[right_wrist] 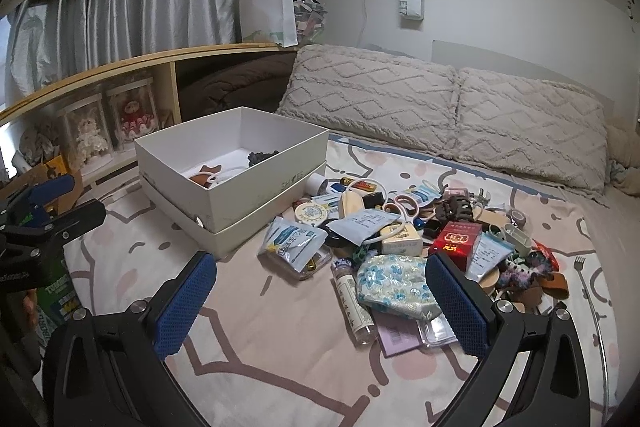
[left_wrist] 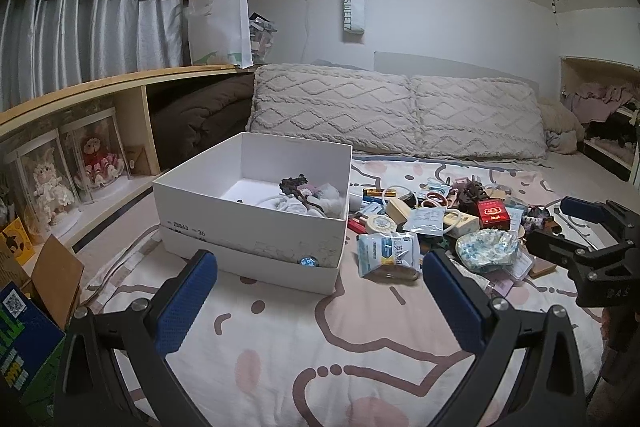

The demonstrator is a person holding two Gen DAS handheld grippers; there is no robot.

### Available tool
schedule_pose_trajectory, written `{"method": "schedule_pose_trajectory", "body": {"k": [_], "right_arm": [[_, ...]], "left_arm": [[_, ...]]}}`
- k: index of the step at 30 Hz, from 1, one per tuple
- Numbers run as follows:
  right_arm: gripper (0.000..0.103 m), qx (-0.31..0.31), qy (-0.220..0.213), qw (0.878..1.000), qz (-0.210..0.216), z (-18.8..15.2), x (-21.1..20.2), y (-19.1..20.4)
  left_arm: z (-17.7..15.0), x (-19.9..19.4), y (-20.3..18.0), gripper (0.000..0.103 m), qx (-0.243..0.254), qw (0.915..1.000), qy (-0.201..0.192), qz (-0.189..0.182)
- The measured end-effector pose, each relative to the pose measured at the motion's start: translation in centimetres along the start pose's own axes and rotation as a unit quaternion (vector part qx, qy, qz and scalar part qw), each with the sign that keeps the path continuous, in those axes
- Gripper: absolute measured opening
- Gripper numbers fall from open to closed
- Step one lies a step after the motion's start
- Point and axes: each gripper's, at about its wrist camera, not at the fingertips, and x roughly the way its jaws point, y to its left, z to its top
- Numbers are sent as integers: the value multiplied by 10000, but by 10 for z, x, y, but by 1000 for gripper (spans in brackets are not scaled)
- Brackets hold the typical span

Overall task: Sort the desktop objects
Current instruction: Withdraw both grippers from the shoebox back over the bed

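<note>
Pink and white bedding [left_wrist: 280, 339] covered the bed. On it sat a white box [left_wrist: 256, 223] near the left edge, with a few small things inside. Just beside the box, toward the middle, lay a pile of small things [right_wrist: 404, 231]. The left gripper [left_wrist: 320, 303] and the right gripper [right_wrist: 320, 303] were both wide apart and held nothing, with the pile ahead of them.

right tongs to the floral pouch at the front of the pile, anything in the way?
Nothing visible. The right tongs are open, and the floral pouch lies just ahead between the fingers, on top of the pile's near edge. Only bare bedsheet lies between.
</note>
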Motion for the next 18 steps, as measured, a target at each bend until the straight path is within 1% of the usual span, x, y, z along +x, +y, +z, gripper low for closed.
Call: {"method": "schedule_pose_trajectory", "body": {"k": [18], "right_arm": [[103,63,34,9999,-72,-3,1,-2]], "left_arm": [[1,0,0,103,27,10000,-10,43]]}}
